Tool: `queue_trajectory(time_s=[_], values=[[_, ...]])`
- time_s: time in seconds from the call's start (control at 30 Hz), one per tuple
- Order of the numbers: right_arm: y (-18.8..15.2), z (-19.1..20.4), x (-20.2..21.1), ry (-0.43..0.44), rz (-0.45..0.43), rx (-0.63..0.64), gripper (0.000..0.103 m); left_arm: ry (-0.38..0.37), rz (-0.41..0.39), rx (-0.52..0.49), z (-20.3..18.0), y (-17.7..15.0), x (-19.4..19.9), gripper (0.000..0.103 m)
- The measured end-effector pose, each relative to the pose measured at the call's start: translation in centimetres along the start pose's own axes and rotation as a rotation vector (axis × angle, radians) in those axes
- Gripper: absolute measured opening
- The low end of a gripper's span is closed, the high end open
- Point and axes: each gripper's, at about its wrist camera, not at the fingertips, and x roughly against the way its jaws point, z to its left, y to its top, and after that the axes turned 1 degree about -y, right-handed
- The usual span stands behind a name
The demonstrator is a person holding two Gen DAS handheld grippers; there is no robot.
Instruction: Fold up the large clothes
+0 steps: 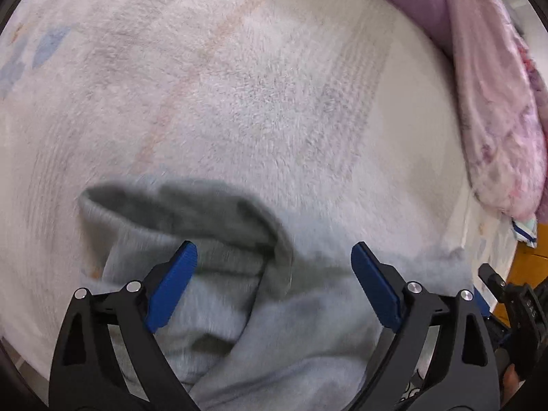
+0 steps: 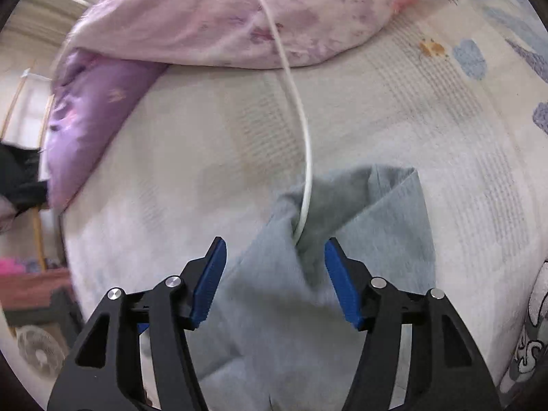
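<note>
A light grey garment (image 1: pixel 281 325) lies rumpled on the fleecy white bed cover (image 1: pixel 239 102), with an open cuff or hem at its far end. My left gripper (image 1: pixel 274 257) is open above it, blue pads wide apart, nothing between them. In the right wrist view the same grey garment (image 2: pixel 274 301) lies folded over on the bed cover (image 2: pixel 191 178). My right gripper (image 2: pixel 275 253) is open just above it, empty. A white cord (image 2: pixel 301 130) runs from the quilt down into a fold of the garment.
A pink floral quilt (image 2: pixel 222 13) and a purple pillow (image 2: pixel 92 102) lie at the far end of the bed. The quilt (image 1: pixel 493 109) shows at the right in the left wrist view. The bed edge, a fan (image 2: pixel 37 349) and floor lie left.
</note>
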Motion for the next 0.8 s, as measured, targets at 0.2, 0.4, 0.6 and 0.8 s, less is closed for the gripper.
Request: queue_trajectory(time_s=[0.2,0.4,0.6,0.8], values=[[0.7,-0.3,-3.3,0.014,0.051,-0.033,0.036,0.033,0.081,0.031,0.0,1.6,-2.8,0.086],[-0.6,-2.0,-1.2,0.125,0.013,-0.004,0.011,-0.012,0.035,0.021,0.9,1.2,-0.8,0.008],[-4.8,-2.4,4.9,0.231,-0.066,0.054,0.010,-0.084,-0.070,-0.045,1.7,-3.5,5.7,0.005],[-11.7,-5.5,10.5,0.263,-0.084,0.053,0.009,-0.132,-0.109,-0.069,2.7,-12.0,11.3,0.005]])
